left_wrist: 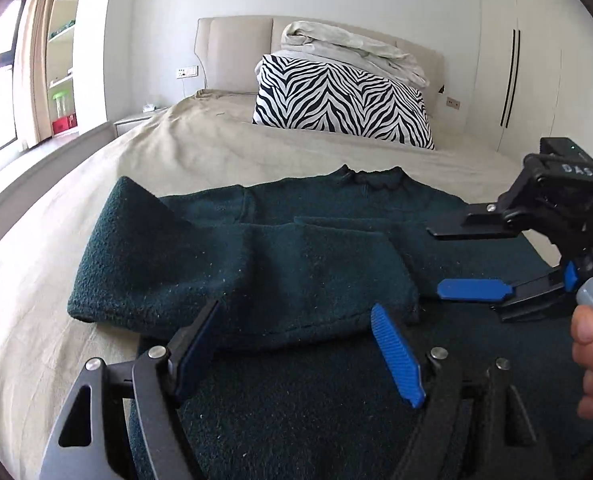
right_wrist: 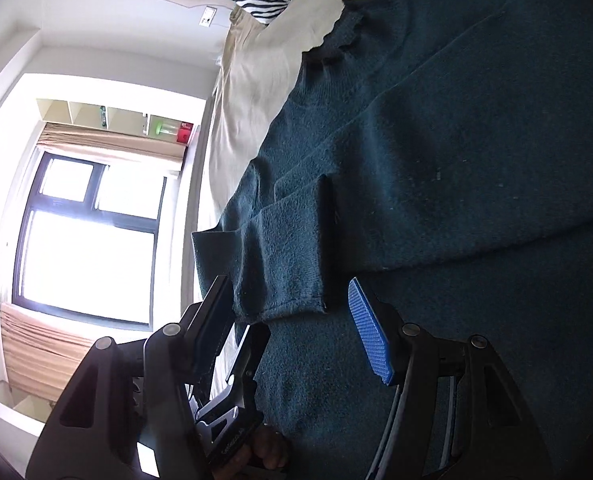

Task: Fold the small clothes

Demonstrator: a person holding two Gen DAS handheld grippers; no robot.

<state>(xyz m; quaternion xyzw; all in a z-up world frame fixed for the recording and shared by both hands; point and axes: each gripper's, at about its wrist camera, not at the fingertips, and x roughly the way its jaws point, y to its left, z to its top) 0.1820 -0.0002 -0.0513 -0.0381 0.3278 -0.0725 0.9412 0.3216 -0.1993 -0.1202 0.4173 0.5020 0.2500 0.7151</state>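
A dark green sweater [left_wrist: 296, 248] lies flat on the beige bed sheet [left_wrist: 200, 140], collar toward the pillows. One sleeve [left_wrist: 224, 272] is folded across its body. My left gripper [left_wrist: 296, 308] hovers open over the sleeve's near edge, pressing on nothing. My right gripper [left_wrist: 436, 261], turned on its side and held by a hand [left_wrist: 592, 360], stands open by the sleeve's cuff end. In the right wrist view the cuff [right_wrist: 288, 264] lies just ahead of the right gripper [right_wrist: 288, 284], whose fingers do not touch it. The left gripper [right_wrist: 248, 344] shows partly behind it.
A zebra-print pillow [left_wrist: 344, 100] and a folded pale duvet [left_wrist: 348, 48] rest against the headboard. White wardrobe doors [left_wrist: 536, 60] stand at the right. A window [right_wrist: 88, 232] with curtains and shelves is beyond the bed's left side.
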